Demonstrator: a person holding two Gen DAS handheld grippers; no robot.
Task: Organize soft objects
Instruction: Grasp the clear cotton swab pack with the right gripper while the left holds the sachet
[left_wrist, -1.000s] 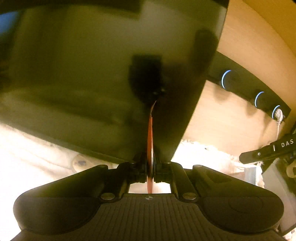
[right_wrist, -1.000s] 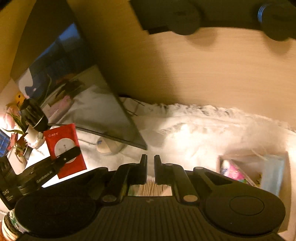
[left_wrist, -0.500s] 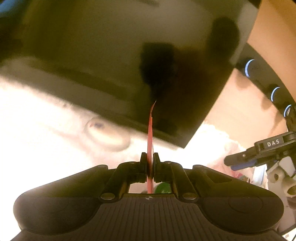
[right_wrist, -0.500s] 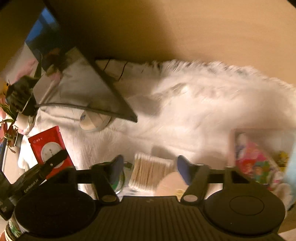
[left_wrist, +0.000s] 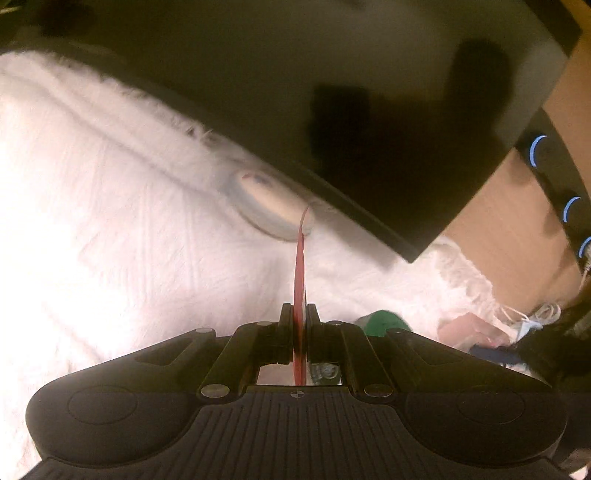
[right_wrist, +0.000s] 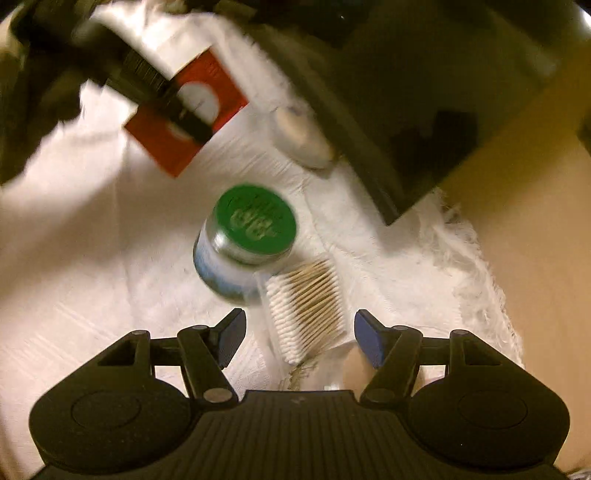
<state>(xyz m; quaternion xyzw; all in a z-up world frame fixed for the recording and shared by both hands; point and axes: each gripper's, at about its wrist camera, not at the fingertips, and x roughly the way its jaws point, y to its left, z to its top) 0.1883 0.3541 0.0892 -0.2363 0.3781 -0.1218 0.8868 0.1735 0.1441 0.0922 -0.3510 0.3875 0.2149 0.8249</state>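
My left gripper (left_wrist: 299, 306) is shut on a thin red packet (left_wrist: 300, 269), seen edge-on and pointing at a round white disc (left_wrist: 266, 206). In the right wrist view the same red packet (right_wrist: 162, 147), with a white circle on it, hangs at the upper left in the left gripper (right_wrist: 188, 118). My right gripper (right_wrist: 300, 319) is open, its jaws wide apart. Just ahead of them a clear pack of cotton swabs (right_wrist: 306, 306) lies on the white cloth (right_wrist: 92, 258). A green-lidded jar (right_wrist: 255, 219) stands touching the pack's far end.
A dark tilted panel (left_wrist: 369, 110) overhangs the cloth's far side, the disc (right_wrist: 301, 140) by its lower edge. Bare wood (right_wrist: 535, 258) lies right of the fringed cloth edge. A black strip with blue ring lights (left_wrist: 554, 184) and white cables (left_wrist: 535, 314) sit at the right.
The right gripper's jaws went from shut to wide open while it rolled and dropped toward the swabs and jar. The left gripper sank toward the cloth, still holding the red packet.
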